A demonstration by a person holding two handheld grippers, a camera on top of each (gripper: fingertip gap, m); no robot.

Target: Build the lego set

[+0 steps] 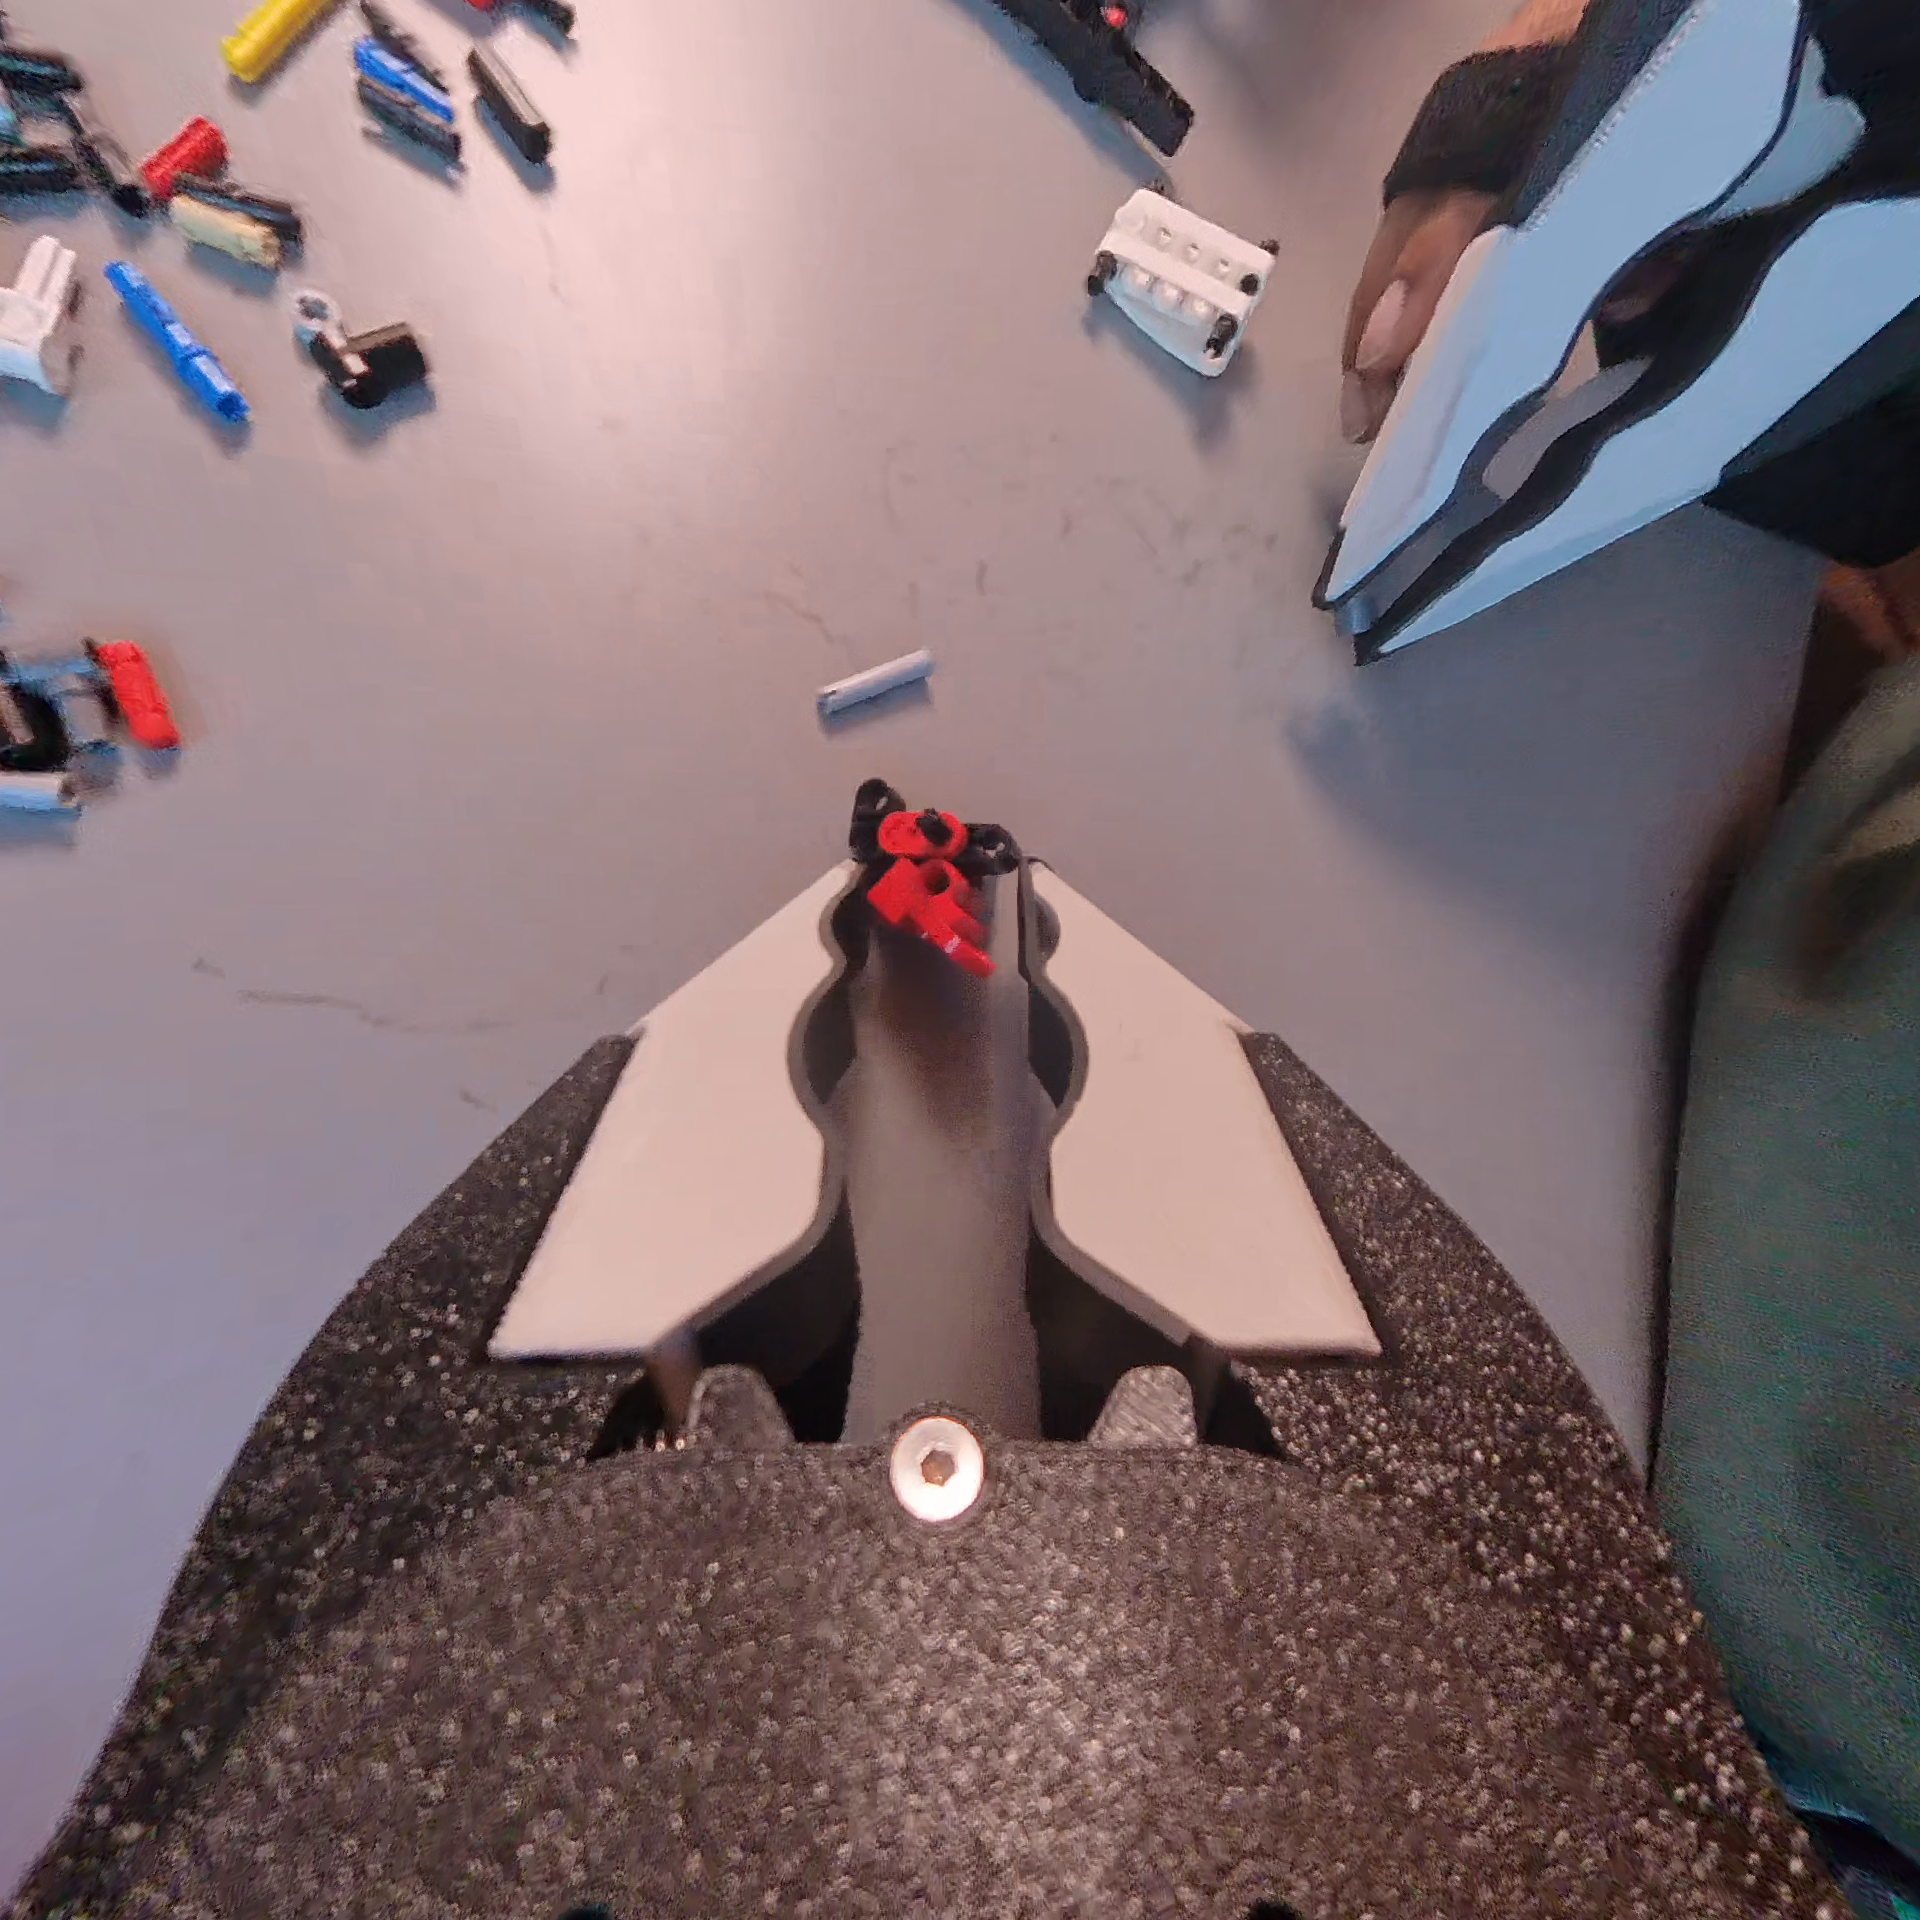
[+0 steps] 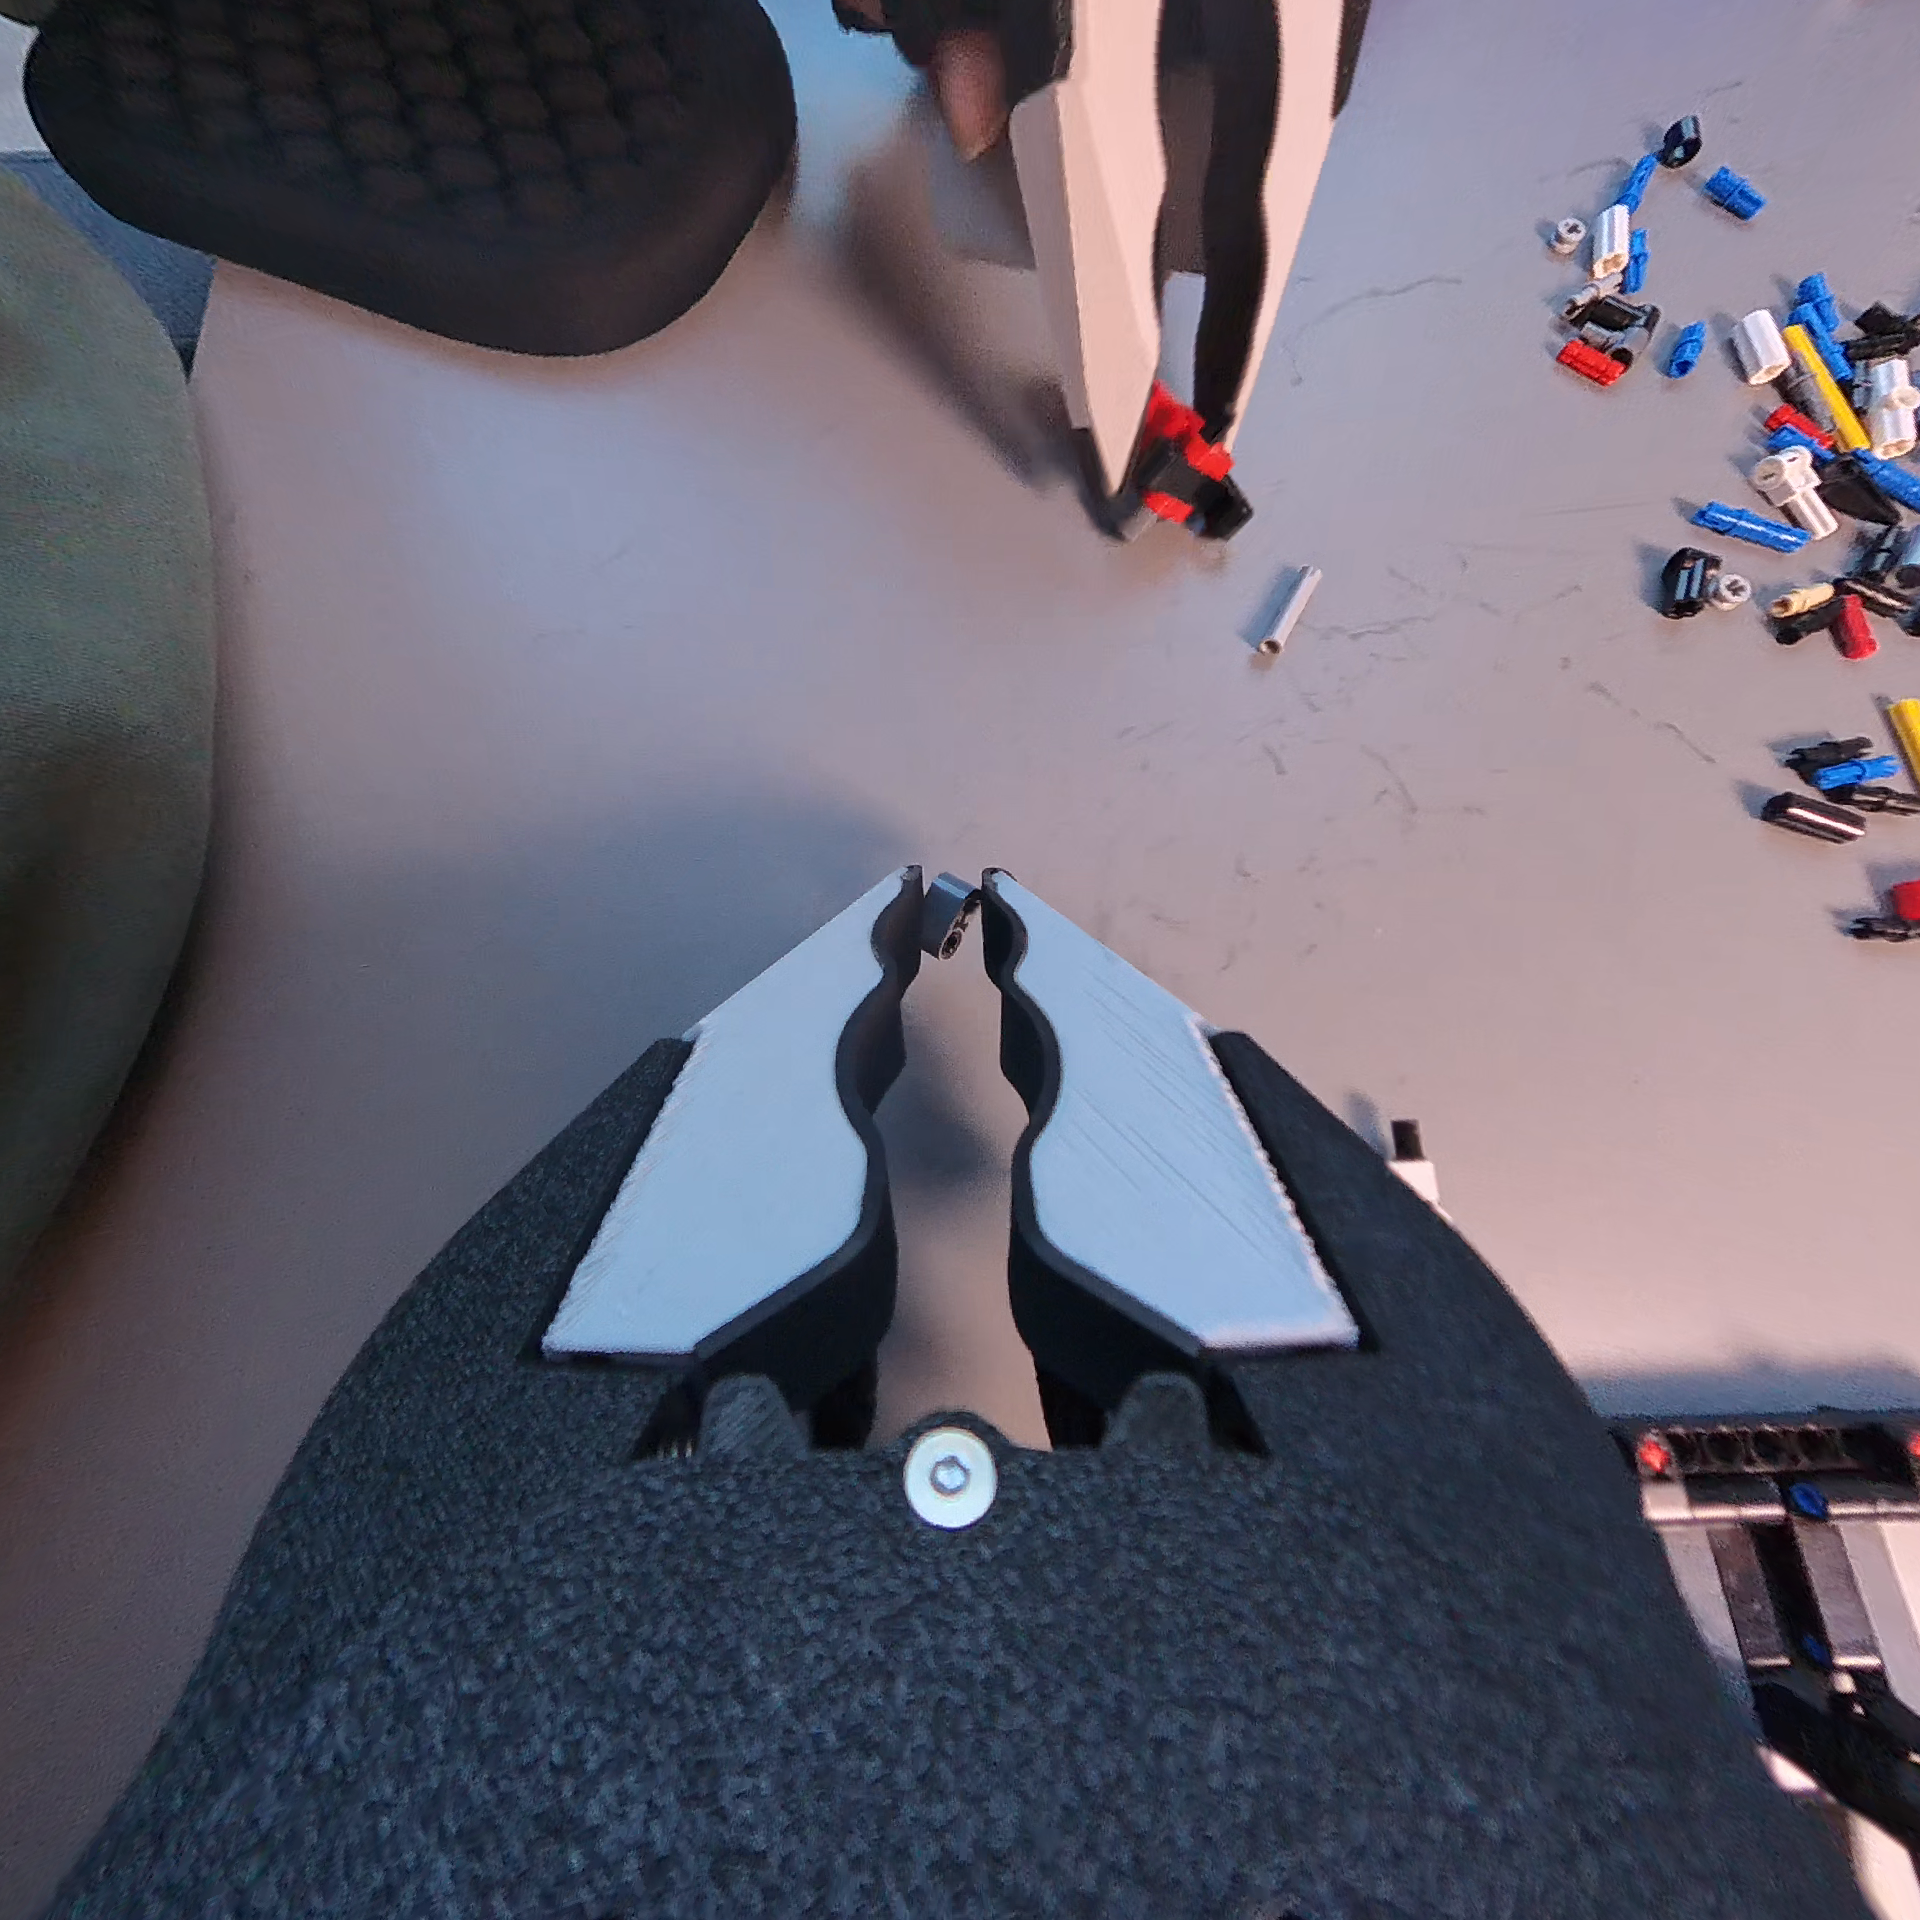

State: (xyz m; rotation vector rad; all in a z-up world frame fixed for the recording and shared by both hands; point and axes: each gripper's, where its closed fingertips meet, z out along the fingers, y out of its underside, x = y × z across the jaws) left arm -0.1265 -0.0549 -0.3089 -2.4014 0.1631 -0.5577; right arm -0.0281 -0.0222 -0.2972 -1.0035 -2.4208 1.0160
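Note:
My left gripper [image 1: 935, 883] is shut on a small red and black lego assembly [image 1: 928, 883] held at its tips just above the grey table; it also shows in the right wrist view [image 2: 1169, 488] with the assembly [image 2: 1190, 483]. My right gripper [image 2: 951, 894] is shut on a small grey lego piece [image 2: 948, 920] at its fingertips; it shows at the upper right of the left wrist view [image 1: 1351, 613]. A loose grey tube piece [image 1: 875, 682] lies on the table between the grippers; it also shows in the right wrist view [image 2: 1283, 608].
Several loose lego pieces [image 1: 187, 260] in blue, red, yellow, black and white lie at the far left, shown in the right wrist view [image 2: 1808, 416]. A white block with pins [image 1: 1179, 275] and a black beam [image 1: 1112, 62] lie farther off. A partly built model [image 2: 1787, 1538] sits at the lower right. A dark chair seat [image 2: 416, 156] is beyond the table edge. Spacing between my two grippers at the tips: around 11 cm. About 20 cm separates my right fingertips from the partly built model [image 2: 1787, 1538].

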